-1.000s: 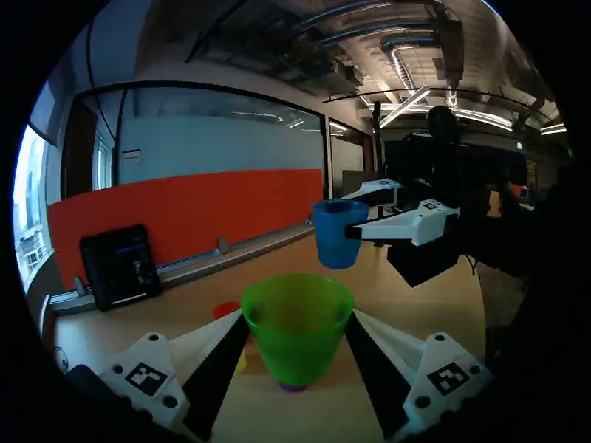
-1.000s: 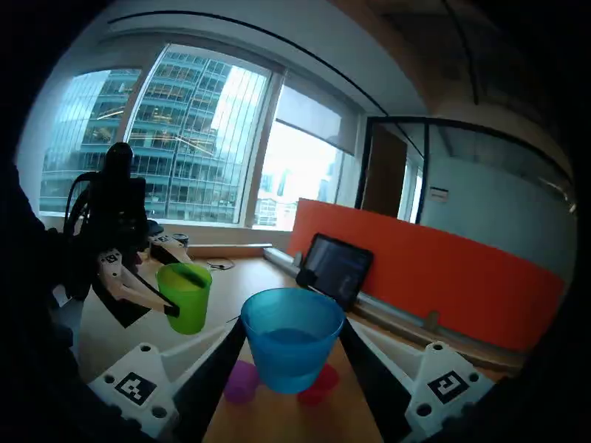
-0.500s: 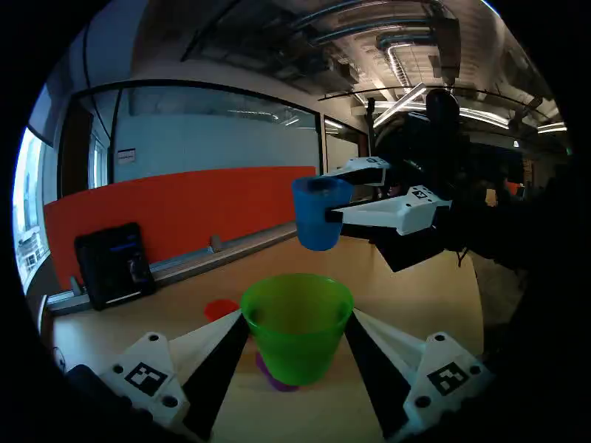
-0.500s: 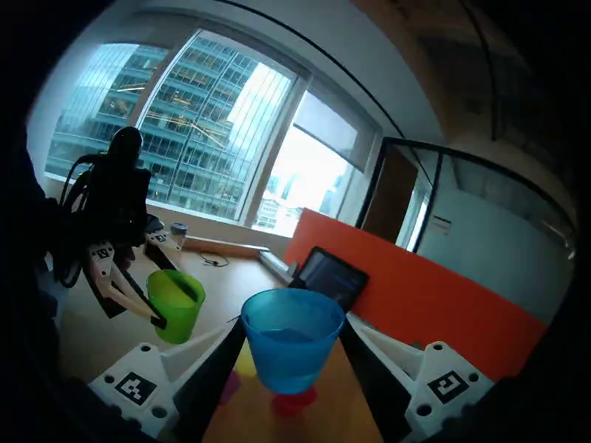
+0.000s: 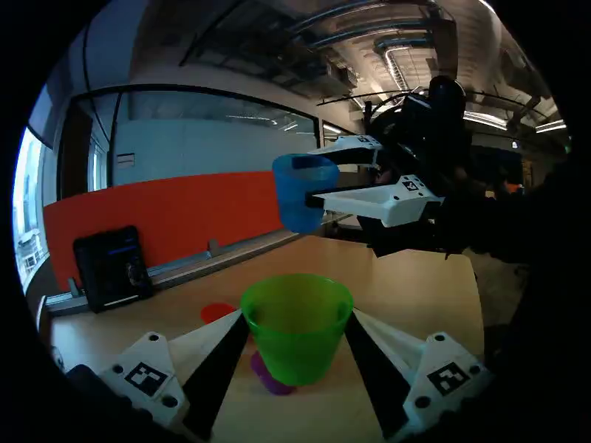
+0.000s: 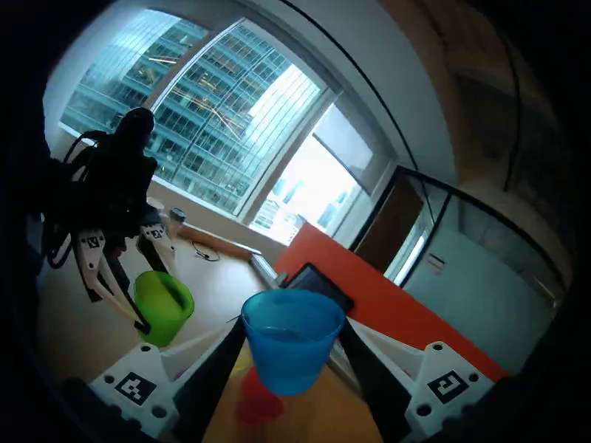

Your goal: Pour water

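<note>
Left gripper [image 5: 295, 325] clasps green cup [image 5: 298, 351] over purple disc [image 5: 266, 378]; right gripper [image 6: 293, 332] clasps blue cup [image 6: 289, 365], water [image 6: 284, 337] visible in right gripper view.

Green cup [image 5: 297, 347] is bright lime, and the blue cup [image 5: 301, 193] behind it is see-through blue. Left gripper [image 5: 295, 325] and right gripper [image 6: 292, 336] are white with black fingers [image 5: 221, 362] and black-and-white square tags. Next to the green cup there's a purple disc [image 5: 267, 378] and a red disc [image 5: 216, 311] on the tan table [image 5: 414, 288].

purple thing [image 5: 267, 378] half hidden behind the green cup [image 5: 297, 325]
</note>
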{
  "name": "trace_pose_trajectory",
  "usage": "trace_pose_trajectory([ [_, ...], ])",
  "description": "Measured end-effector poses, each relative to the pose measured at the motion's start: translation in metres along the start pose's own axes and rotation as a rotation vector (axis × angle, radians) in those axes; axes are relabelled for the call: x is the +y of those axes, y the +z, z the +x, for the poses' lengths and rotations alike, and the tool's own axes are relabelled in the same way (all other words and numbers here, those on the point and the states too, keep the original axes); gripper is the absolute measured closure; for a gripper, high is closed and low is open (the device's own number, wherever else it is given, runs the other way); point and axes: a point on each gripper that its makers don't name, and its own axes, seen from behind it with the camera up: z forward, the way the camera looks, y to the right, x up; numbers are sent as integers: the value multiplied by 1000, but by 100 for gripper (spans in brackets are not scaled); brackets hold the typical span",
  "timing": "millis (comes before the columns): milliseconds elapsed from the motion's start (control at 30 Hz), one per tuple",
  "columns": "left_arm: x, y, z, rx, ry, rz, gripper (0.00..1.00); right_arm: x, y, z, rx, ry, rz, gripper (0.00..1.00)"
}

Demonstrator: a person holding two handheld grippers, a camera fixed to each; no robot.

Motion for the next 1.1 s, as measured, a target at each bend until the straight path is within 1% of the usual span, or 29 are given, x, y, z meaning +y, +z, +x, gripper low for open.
trace_pose_trajectory([
  [167,2,1,2,16,-6,-5,14,5,5,7,0,-62,3,8],
  [467,5,3,9,42,-10,-13,14,6,16,23,9,-185,8,8],
  [667,7,5,12,52,-8,-17,14,6,24,40,26,-254,10,8],
  [867,7,8,15,59,-9,-19,14,11,28,53,44,-345,-2,8],
  [1100,9,10,18,67,-9,-25,14,17,30,61,51,-443,-13,8],
])
